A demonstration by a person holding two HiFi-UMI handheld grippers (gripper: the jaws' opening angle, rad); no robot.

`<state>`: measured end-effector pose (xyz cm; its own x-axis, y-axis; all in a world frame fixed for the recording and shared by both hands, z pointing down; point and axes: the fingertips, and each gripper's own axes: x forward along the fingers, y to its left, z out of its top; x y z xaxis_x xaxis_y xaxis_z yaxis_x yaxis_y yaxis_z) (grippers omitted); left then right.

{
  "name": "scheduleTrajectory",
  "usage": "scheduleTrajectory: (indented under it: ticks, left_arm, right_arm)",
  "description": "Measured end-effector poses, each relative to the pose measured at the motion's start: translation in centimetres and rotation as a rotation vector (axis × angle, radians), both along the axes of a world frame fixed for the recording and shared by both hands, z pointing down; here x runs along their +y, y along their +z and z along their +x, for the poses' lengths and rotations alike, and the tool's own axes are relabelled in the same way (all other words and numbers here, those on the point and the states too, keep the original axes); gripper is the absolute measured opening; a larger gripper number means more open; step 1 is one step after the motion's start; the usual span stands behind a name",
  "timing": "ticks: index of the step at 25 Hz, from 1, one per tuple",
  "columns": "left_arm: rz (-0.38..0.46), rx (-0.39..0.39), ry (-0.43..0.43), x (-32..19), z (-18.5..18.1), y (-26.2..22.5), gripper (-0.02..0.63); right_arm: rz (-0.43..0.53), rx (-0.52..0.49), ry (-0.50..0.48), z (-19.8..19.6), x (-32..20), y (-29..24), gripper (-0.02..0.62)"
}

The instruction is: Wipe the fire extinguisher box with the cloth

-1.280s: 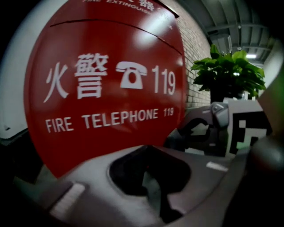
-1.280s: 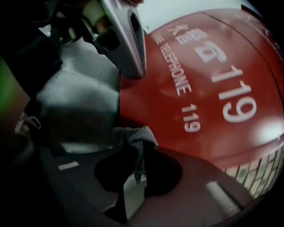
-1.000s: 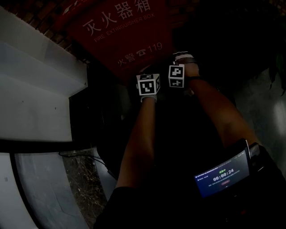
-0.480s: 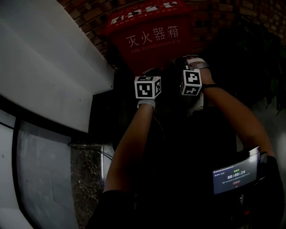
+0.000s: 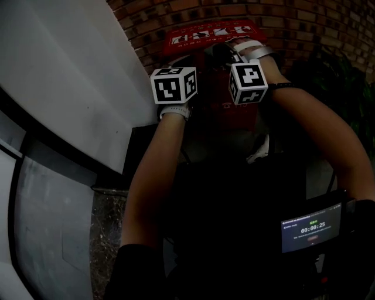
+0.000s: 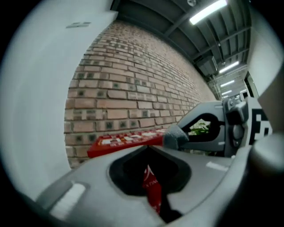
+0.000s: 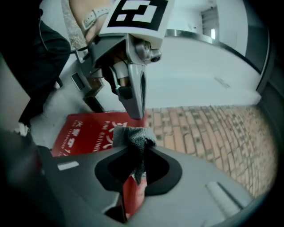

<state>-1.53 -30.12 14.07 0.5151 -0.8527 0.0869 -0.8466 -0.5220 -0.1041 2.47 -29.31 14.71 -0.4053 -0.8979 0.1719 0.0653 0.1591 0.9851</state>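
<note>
Fire extinguisher box (image 5: 206,36): a red cabinet with white lettering, set against a brick wall (image 6: 133,88), with a pale white panel (image 5: 70,88) running along its left. The person's two forearms reach up toward it from below, and both tools are raised side by side, close together but apart, in front of the box's upper part. Right tool (image 7: 141,150): jaws clamped on a grey knitted cloth (image 7: 134,135), which bunches in a small tuft above the jaw tips and hangs in a narrow tail through the opening between them. The cloth lies over the red front of the box near its lettered face; whether it actually touches the surface cannot be settled from these dim views. Left tool (image 6: 148,148): jaws drawn together with nothing gripped, only a sliver of the red box showing through the slit beyond them. It points toward the box's top edge, just beside the right tool. A small lit screen (image 5: 310,227) showing a timer sits low on the right, near the right elbow. Long ceiling lights (image 6: 208,11) run overhead, and dark foliage (image 5: 340,76) stands to the right of the box.
</note>
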Motion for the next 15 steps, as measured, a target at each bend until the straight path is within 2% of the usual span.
scheduleTrajectory:
  ticks: [4, 9, 15]
  left_arm:
    - [0.075, -0.023, -0.063, -0.6, -2.7, -5.6, 0.003]
    - [0.104, -0.039, -0.092, -1.4, -4.4, -8.9, 0.003]
    - [0.088, -0.026, -0.098, -6.5, -6.4, -9.1, 0.003]
  right_arm:
    - [0.046, 0.022, -0.001, -1.1, -1.6, -5.3, 0.044]
    - [0.008, 0.018, 0.023, -2.3, -4.7, -7.3, 0.044]
    - [0.000, 0.021, 0.065, -4.0, -12.1, -8.9, 0.044]
